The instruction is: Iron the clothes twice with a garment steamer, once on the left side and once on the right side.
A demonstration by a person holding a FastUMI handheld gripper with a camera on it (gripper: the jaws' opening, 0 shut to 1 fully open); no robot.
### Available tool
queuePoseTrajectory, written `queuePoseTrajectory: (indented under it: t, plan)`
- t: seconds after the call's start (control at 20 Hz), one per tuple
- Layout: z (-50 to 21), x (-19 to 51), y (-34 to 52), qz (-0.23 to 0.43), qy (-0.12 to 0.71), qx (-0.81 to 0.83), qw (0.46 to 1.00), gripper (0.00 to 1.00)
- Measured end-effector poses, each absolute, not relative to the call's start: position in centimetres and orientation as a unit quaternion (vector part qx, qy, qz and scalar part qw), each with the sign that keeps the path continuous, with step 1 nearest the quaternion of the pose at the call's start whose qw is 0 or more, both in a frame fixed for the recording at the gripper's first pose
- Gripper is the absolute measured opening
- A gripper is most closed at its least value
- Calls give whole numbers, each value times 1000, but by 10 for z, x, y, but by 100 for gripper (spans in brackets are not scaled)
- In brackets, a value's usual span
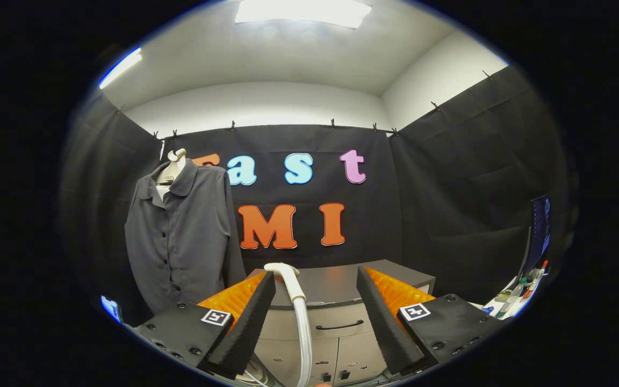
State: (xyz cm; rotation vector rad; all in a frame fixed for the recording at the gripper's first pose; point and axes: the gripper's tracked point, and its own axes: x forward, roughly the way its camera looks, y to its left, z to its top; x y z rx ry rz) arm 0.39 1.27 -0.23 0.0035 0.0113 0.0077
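A dark grey buttoned shirt (pixel 180 236) hangs on a pale mannequin bust (pixel 172 166), well beyond the fingers and off to their left. The steamer's white head (pixel 287 277) stands upright on its ribbed white hose (pixel 304 338), rising between the two fingers and closer to the left one. My gripper (pixel 315 277) is open, with a wide gap between its fingers, and neither finger touches the steamer head.
A grey cabinet (pixel 342 317) with a dark top, a drawer handle and doors stands just behind the steamer hose. To the right, a monitor (pixel 539 228) and a white surface with small bottles and markers (pixel 519 295) sit against the booth wall.
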Motion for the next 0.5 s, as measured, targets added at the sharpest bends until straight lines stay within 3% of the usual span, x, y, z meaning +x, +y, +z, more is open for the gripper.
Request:
queuePoseTrajectory:
  t: [0.5]
  plan:
    - [11,27,27,23,-3,-2,1000,98]
